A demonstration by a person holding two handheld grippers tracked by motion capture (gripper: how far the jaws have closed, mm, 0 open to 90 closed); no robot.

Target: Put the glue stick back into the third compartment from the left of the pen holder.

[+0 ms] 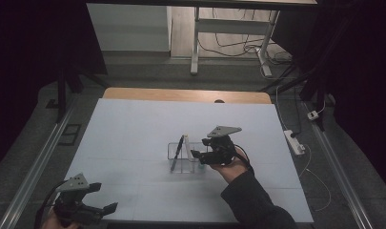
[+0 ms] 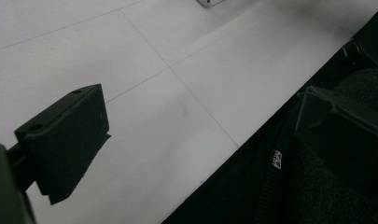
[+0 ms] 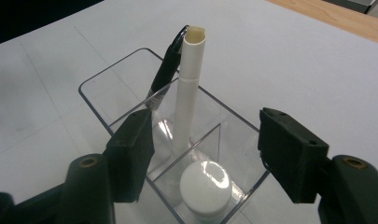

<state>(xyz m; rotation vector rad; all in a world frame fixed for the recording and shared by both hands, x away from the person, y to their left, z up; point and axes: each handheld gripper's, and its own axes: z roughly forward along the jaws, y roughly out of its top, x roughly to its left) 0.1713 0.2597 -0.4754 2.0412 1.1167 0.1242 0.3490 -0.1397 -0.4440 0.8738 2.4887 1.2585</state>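
A clear plastic organizer with compartments stands mid-table, its rim close in the right gripper view. A black pen leans in the far compartment beside an upright white tube. A white round-capped item sits in the near compartment. My right gripper is open, its jaws standing on either side of that near compartment without pressing on anything. My left gripper is open and empty at the table's front left edge.
A white sheet covers the table, with a wooden strip along the far edge. A power strip and cables lie on the floor to the right. A desk frame stands beyond the table.
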